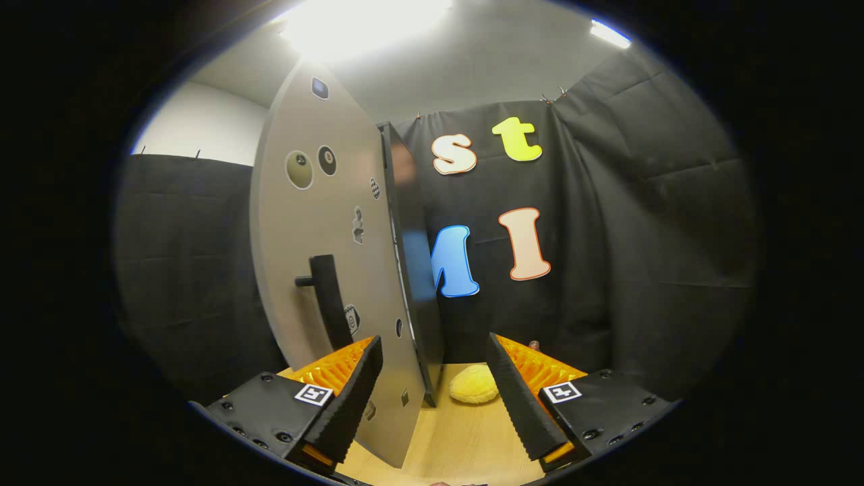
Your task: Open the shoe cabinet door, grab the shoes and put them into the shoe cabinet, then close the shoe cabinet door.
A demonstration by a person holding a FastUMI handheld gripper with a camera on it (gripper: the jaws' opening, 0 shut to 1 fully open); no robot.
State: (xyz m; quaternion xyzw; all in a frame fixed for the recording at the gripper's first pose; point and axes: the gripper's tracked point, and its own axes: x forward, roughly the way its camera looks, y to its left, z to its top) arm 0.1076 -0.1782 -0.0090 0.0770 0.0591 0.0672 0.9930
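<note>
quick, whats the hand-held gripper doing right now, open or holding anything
hand-held gripper: open, holding nothing; the edge of the swung-open cabinet door sits between its fingers, and the yellow shoe lies just ahead on the table.

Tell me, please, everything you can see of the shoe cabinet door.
The shoe cabinet door is a flat grey panel, smooth like painted board, dotted with small stickers. A dark bar handle stands off its face. It is swung partly open, upright, its edge toward the camera, over the wooden table. The gripper is open, the door's lower edge between its fingers, touching neither as far as shows.
</note>
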